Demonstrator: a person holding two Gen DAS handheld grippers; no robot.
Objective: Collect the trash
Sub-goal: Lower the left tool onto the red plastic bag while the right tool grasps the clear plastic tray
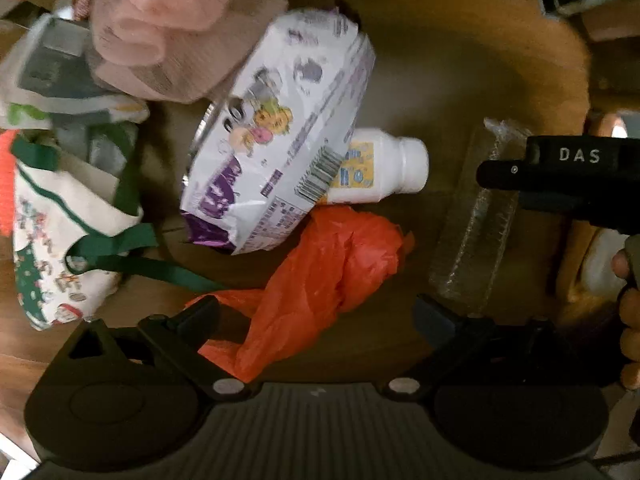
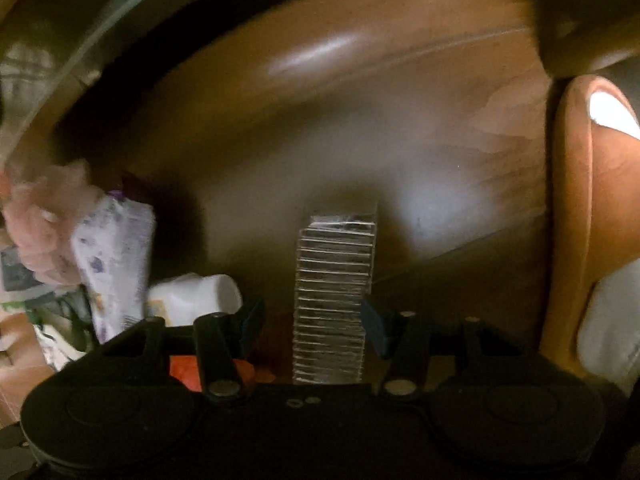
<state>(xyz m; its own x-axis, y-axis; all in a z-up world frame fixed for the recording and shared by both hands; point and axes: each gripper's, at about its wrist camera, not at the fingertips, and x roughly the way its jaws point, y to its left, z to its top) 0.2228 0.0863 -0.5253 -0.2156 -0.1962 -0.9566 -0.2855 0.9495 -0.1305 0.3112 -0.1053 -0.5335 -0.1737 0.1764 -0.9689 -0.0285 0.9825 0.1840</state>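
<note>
Both grippers stand apart, empty. The ribbed clear wrapper (image 2: 334, 300) lies lengthwise straight ahead between the right gripper's (image 2: 312, 330) fingers, right of the white bottle (image 2: 200, 298); the left gripper (image 1: 316, 316) is farther off.

Orange bag (image 1: 320, 280) (white-purple packet (image 1: 280, 140))

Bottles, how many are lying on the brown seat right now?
1: a small white plastic bottle with a yellow label lying on its side, partly under the white-and-purple printed packet. Others may be hidden beneath the clutter.
</note>
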